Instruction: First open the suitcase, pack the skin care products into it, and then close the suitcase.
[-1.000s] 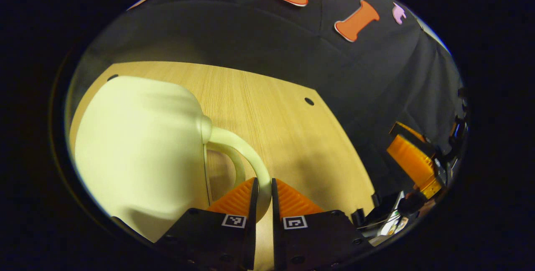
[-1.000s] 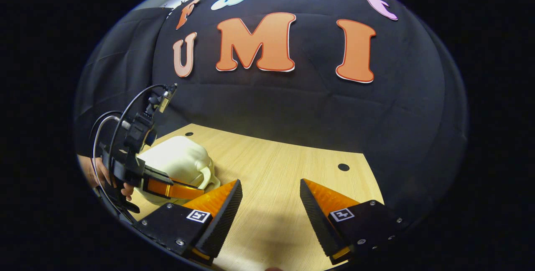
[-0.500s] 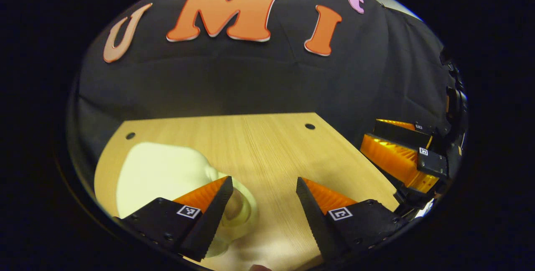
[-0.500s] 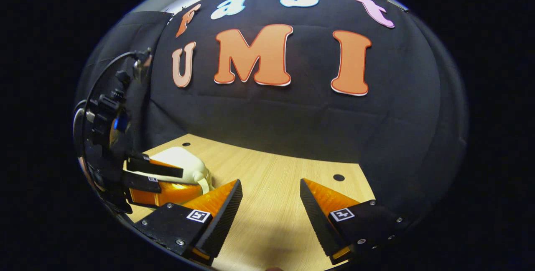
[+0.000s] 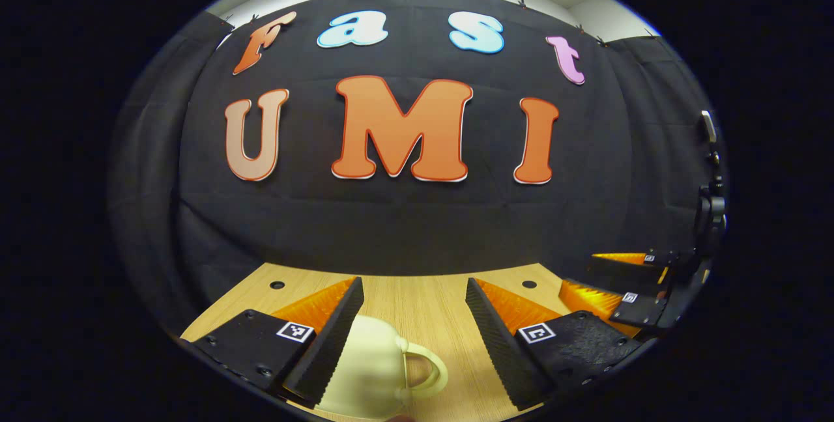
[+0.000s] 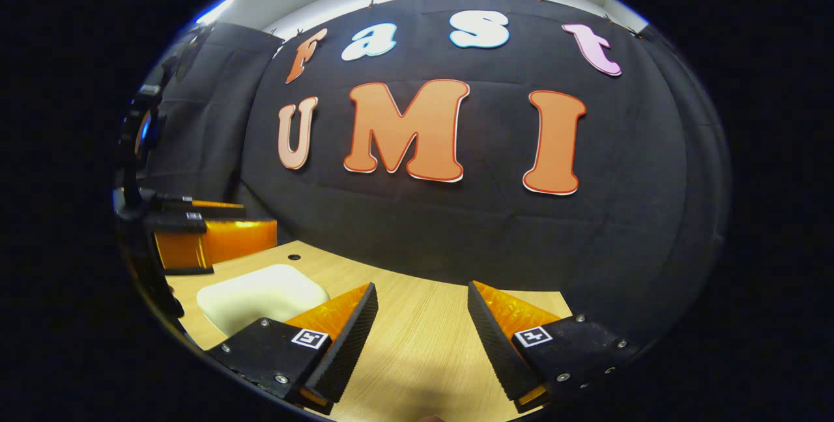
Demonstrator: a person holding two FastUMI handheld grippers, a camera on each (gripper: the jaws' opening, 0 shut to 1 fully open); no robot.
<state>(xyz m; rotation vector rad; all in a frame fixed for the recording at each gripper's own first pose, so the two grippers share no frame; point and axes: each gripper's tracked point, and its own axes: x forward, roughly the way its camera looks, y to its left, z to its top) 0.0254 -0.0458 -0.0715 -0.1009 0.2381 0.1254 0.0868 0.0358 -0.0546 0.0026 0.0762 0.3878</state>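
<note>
A small cream hard-shell suitcase (image 5: 368,370) lies on the wooden table (image 5: 417,298), its loop handle (image 5: 430,370) pointing right in the left gripper view. My left gripper (image 5: 414,285) hangs open above it, its left finger over the shell and nothing between the pads. In the right gripper view the suitcase (image 6: 260,295) sits at the lower left, just beyond my right gripper's left finger. My right gripper (image 6: 421,288) is open over bare table. The left gripper (image 6: 257,221) hovers above the suitcase there.
The table's far edge runs along the black cloth wall, with small round holes (image 5: 529,284) near its back corners. The right gripper (image 5: 580,271) stands off the table's right side in the left gripper view. Bare wood (image 6: 417,344) lies between the suitcase and the right edge.
My left gripper, shut on the suitcase handle a second ago, has opened, let go and lifted back. The suitcase stays on the table. My right gripper stayed open and tilted upward slightly.
</note>
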